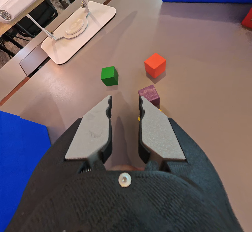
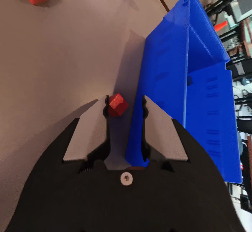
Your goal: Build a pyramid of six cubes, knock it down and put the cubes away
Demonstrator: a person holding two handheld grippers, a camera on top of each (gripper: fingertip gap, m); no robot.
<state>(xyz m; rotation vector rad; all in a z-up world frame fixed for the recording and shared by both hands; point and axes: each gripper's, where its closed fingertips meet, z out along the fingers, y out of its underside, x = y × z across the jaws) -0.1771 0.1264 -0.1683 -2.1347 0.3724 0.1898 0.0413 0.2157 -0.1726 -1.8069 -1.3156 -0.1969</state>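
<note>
**Cubes Scattered on the Table, Both Tongs Empty**

The left gripper (image 1: 125, 98) hovered above the table (image 1: 190, 102) with its jaws spread wide and nothing between them. Ahead of it lay the green cube (image 1: 109, 76) to the far left and the orange cube (image 1: 155, 65) to the far right, well apart from one another. The purple cube (image 1: 149, 94) sat just beside the right fingertip, and a yellow cube (image 1: 139, 118) showed only as a sliver under that finger. A white lamp base (image 1: 95, 25) stood farther off to the left.

The right gripper (image 2: 124, 98) was likewise spread wide and held nothing. The red cube (image 2: 118, 104) lay on the table between its fingers, close to the left one and turned corner-on; whether it touched that finger could not be told. The blue bin (image 2: 170, 82) stood just to the right.

No cubes were stacked. In my judgement the cubes were being collected, either for building or for putting away; the views did not settle which.

Recommendation: the right gripper should be centred over the red cube and rotated to meet flat faces, not corners, before closing. It should also be kept clear of the bin wall.
</note>
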